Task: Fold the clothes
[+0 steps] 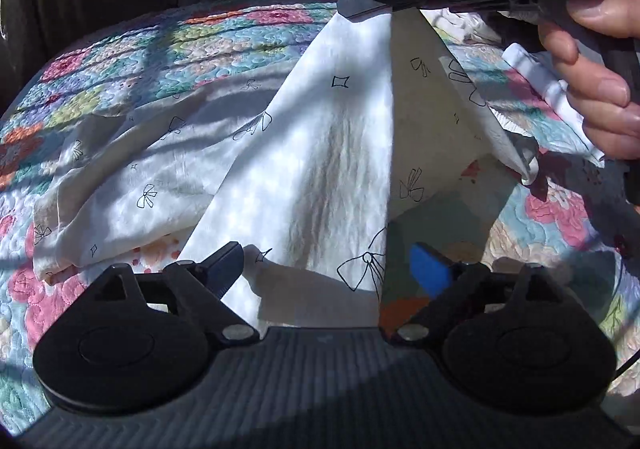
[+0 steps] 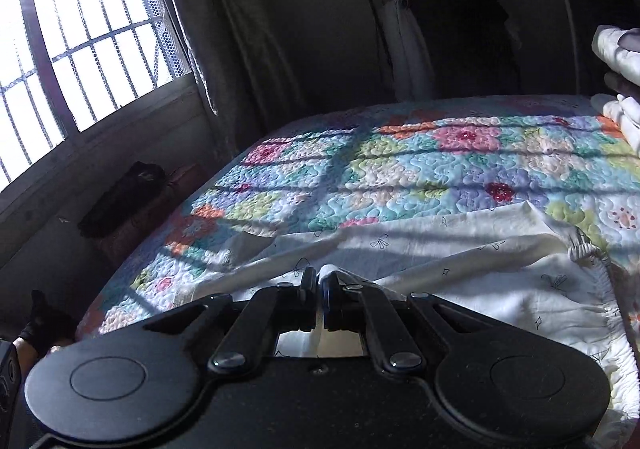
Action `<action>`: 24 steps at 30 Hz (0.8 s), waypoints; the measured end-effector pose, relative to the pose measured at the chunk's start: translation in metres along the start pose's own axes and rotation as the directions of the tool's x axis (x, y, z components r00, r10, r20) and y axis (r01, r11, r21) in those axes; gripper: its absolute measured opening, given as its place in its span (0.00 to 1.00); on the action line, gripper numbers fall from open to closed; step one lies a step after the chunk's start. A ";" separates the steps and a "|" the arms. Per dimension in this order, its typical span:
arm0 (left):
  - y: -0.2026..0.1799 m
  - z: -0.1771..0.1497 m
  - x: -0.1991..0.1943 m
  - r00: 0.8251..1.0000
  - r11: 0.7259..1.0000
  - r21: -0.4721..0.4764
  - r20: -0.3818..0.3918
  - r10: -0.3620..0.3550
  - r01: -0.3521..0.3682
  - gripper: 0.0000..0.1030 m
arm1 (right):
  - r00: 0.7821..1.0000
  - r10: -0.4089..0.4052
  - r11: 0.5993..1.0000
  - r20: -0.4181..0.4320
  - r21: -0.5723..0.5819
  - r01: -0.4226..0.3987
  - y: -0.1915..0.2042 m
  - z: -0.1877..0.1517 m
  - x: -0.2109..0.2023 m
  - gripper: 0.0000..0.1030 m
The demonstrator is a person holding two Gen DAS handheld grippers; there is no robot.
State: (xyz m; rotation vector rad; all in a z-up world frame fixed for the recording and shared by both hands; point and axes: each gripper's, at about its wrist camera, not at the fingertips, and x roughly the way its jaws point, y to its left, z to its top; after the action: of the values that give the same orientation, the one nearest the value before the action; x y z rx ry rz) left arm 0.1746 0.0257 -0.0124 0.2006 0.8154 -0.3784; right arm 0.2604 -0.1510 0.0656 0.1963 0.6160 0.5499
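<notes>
A white garment (image 1: 312, 153) printed with small black bows lies on a floral quilt (image 1: 120, 61). My right gripper (image 1: 352, 7) is shut on a fold of it and lifts it into a tent shape above the bed. In the right wrist view the right gripper (image 2: 320, 289) pinches white cloth between its closed fingers, and the garment (image 2: 480, 273) spreads below with a gathered elastic edge (image 2: 608, 309). My left gripper (image 1: 332, 269) is open, its jaws wide apart, with the lifted cloth hanging between them near the lower hem.
The bed's quilt (image 2: 440, 169) extends back to a dark wall. A barred window (image 2: 80, 49) and curtain (image 2: 224, 29) are at the left. Folded white fabric (image 2: 620, 61) is stacked at the far right. Dark clothes hang on a rack (image 2: 452, 9).
</notes>
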 end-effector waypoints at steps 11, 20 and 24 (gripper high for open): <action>0.063 0.002 0.011 0.971 0.953 -0.212 0.049 0.234 -0.218 0.15 | 0.999 -0.042 0.995 -0.007 0.086 0.042 -0.030 0.009 0.032 0.05; 0.091 0.001 0.013 0.951 0.905 -0.343 0.085 0.299 -0.253 0.11 | 0.987 -0.157 0.981 -0.018 0.114 0.158 -0.078 -0.016 -0.013 0.39; 0.092 -0.004 0.013 0.949 0.895 -0.365 0.079 0.304 -0.257 0.11 | 0.953 -0.294 0.944 -0.067 0.139 0.301 -0.113 -0.042 -0.049 0.57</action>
State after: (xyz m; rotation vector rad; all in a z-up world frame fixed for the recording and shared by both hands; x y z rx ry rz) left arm 0.2173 0.1076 -0.0223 -0.0427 0.6952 0.0320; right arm 0.2510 -0.2714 0.0185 0.2257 0.7163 0.2163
